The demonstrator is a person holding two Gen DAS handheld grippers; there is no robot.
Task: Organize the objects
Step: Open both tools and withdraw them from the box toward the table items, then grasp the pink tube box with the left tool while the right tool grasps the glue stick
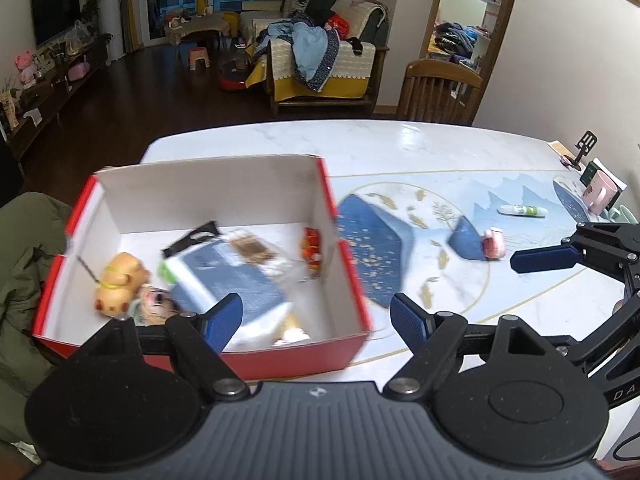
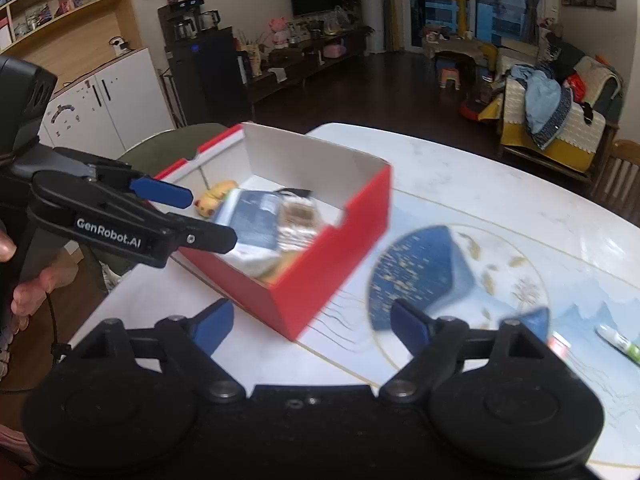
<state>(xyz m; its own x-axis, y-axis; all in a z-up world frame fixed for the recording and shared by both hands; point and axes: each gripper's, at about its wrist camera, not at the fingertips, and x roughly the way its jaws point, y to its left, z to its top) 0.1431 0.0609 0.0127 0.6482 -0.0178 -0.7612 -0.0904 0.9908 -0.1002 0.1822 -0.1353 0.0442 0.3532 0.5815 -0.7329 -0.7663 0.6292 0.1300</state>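
A red box (image 1: pixel 304 354) with a white inside stands on the table's left part; it also shows in the right wrist view (image 2: pixel 320 276). In it lie a blue-grey packet (image 1: pixel 236 280), a yellow toy (image 1: pixel 118 284), a small red toy (image 1: pixel 312 248) and other small items. My left gripper (image 1: pixel 316 320) is open and empty over the box's near right corner. My right gripper (image 2: pixel 312 326) is open and empty, above the table in front of the box. A small pink object (image 1: pixel 494 244) and a white and green tube (image 1: pixel 522 211) lie on the mat to the right.
A pink mug (image 1: pixel 600 192) and a phone stand (image 1: pixel 582 152) sit at the table's far right. A wooden chair (image 1: pixel 440 90) stands behind the table. A chair with a green jacket (image 1: pixel 24 280) is at the left. A blue patterned mat (image 1: pixel 400 248) covers the table's middle.
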